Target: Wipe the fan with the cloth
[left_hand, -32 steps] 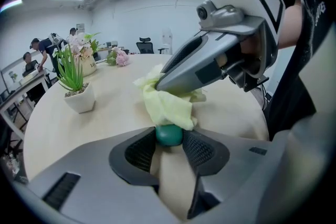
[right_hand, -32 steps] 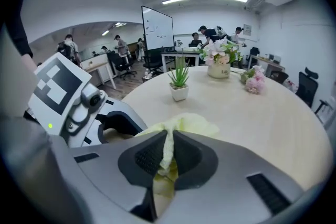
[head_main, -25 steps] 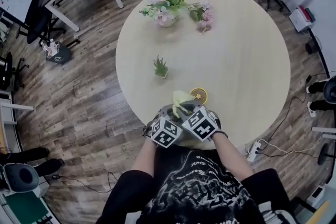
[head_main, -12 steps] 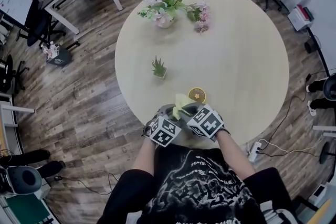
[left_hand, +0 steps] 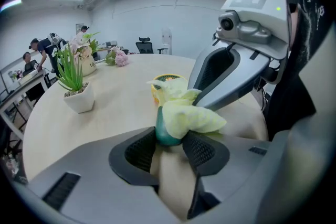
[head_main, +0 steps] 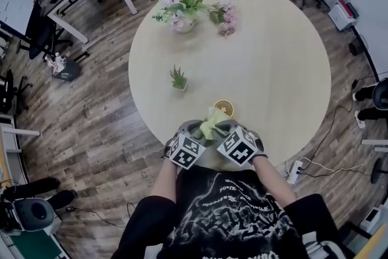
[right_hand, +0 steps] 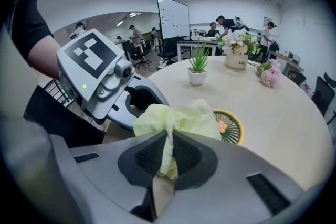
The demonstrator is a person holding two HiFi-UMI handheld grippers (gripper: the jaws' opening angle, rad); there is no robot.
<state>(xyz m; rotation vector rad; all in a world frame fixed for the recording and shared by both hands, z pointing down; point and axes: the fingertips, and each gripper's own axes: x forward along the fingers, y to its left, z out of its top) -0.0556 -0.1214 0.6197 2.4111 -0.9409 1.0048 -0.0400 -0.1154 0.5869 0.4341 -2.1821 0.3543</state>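
At the round pale surface [head_main: 273, 57]'s near edge, left gripper [left_hand: 169, 140] jaws grasp the teal handle [left_hand: 164, 132] of the small yellow fan [head_main: 224, 108]; right gripper [right_hand: 167, 157] jaws clench the pale-yellow cloth [right_hand: 181, 117].

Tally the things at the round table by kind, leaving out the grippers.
potted plant: 1
vase of flowers: 1
loose pink flower bunch: 1
fan: 1
cloth: 1
Total: 5

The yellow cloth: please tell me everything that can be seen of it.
The cloth is pale yellow-green, soft and crumpled into a bunch. The right gripper is shut on a thin fold of it. The rest drapes over a teal piece gripped by the left gripper, close to the yellow fan.
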